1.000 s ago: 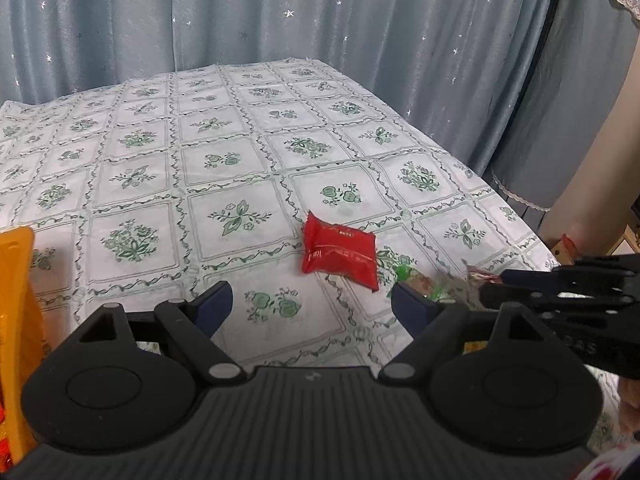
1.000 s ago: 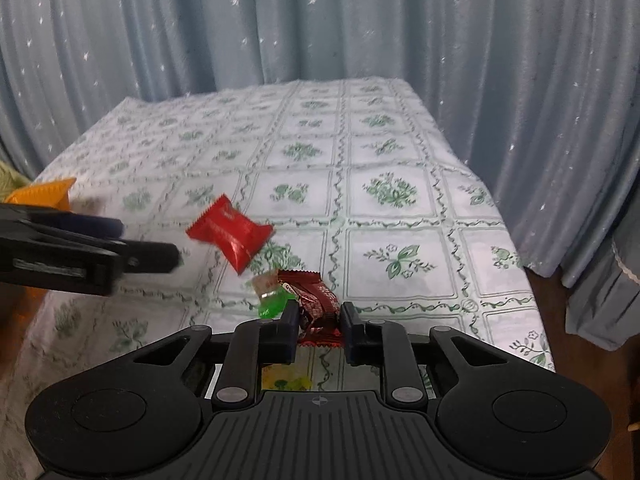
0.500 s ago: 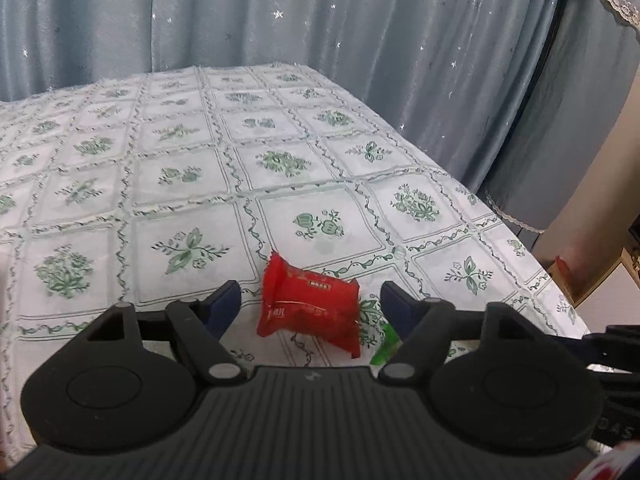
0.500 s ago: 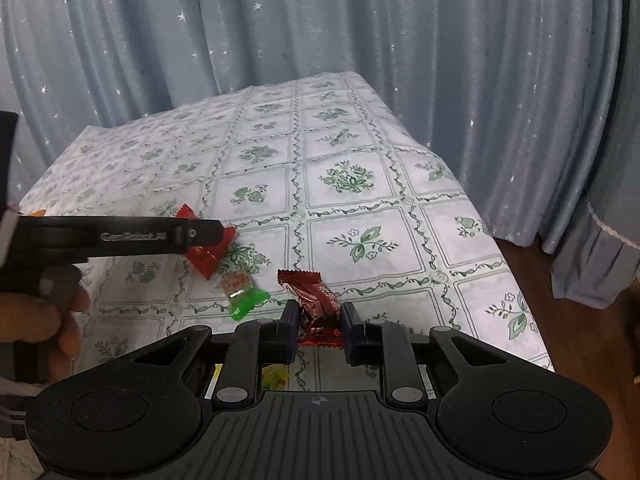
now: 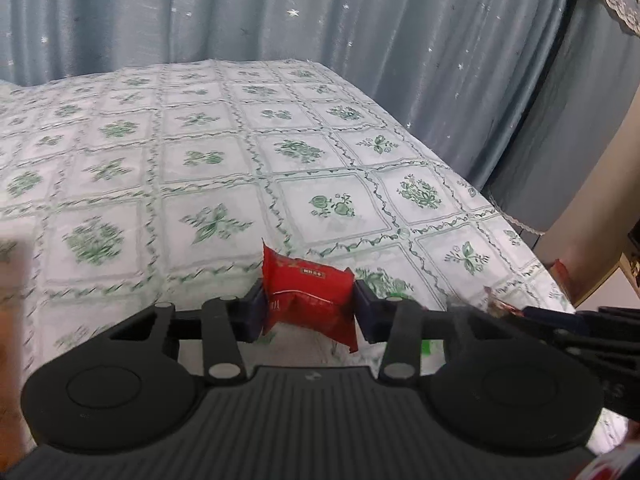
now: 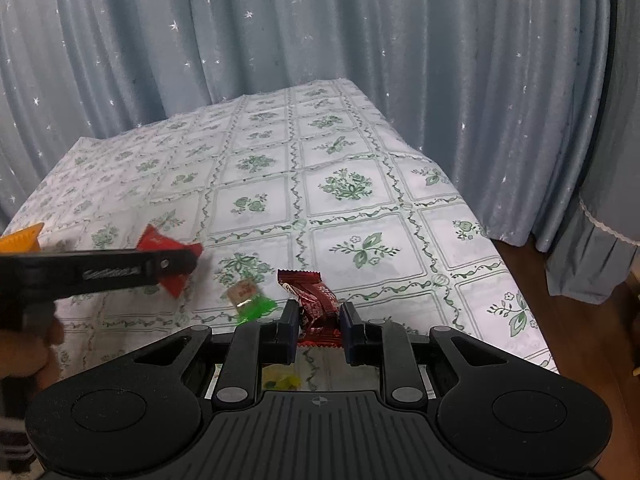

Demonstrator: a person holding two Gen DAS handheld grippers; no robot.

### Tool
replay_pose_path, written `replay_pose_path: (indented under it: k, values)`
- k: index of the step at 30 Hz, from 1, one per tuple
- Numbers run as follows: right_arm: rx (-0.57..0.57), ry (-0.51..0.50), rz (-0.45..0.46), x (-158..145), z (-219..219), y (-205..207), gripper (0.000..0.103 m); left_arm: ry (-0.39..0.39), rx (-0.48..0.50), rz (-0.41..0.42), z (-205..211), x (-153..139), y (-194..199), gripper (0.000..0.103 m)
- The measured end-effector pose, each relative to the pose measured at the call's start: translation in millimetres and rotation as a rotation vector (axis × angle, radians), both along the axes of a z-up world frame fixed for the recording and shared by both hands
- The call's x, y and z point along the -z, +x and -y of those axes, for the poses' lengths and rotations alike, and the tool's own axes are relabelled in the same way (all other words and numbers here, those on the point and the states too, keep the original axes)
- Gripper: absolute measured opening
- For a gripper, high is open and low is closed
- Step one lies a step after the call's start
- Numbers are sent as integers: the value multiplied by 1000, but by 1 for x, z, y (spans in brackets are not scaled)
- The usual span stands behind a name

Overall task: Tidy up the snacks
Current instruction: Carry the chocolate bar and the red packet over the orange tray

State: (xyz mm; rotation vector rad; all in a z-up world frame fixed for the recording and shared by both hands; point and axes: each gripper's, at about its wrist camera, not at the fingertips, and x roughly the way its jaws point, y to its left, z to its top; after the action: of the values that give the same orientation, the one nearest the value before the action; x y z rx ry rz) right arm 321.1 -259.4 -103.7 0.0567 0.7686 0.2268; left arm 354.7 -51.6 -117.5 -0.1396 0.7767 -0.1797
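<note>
While we lean over the table draped in a white cloth printed with green floral squares (image 5: 208, 160), pale blue star-speckled curtains (image 6: 320, 40) hang behind it from nine o'clock round to three. An orange plastic container (image 6: 22, 238) shows only a corner at nine o'clock in the right wrist view.

Our left gripper (image 5: 308, 308) has just been closing, and its dark blue pads now press both ends of the bright red crinkled snack packet (image 5: 310, 300), which sits between them at the centre of the left wrist view, near the table's front edge. From the right wrist view that same gripper reaches in from nine o'clock, with the red packet at its tip.

Our right gripper (image 6: 319, 328) is clamped tight on the dark red foil-wrapped snack bar (image 6: 314, 300), which juts out toward twelve o'clock from between the fingers.

At ten o'clock of that bar, just beside it, the small candy in a clear wrapper with a tan label and green end (image 6: 250, 300) lies on the cloth. Something yellow (image 6: 282, 382) lies below the right fingers, too hidden to identify.
</note>
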Motion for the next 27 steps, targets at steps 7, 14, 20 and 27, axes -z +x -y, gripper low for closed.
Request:
replay_pose_path:
  k: [7,14,20,27]
  values:
    - [2,-16,2,-15,-14,-21,22,12,-49,13,-12,-28,-55,41]
    - [1,12,14,-42,-32,-61,22,9,-104,30,-30,-58,-122,41]
    - [-24,35,30,-67,-52,-103,22,-13,-154,42,-47,-85,-178,41]
    - [-60,56,44,-86,-78,-153,22,-11,-203,59,-67,-109,-239,41]
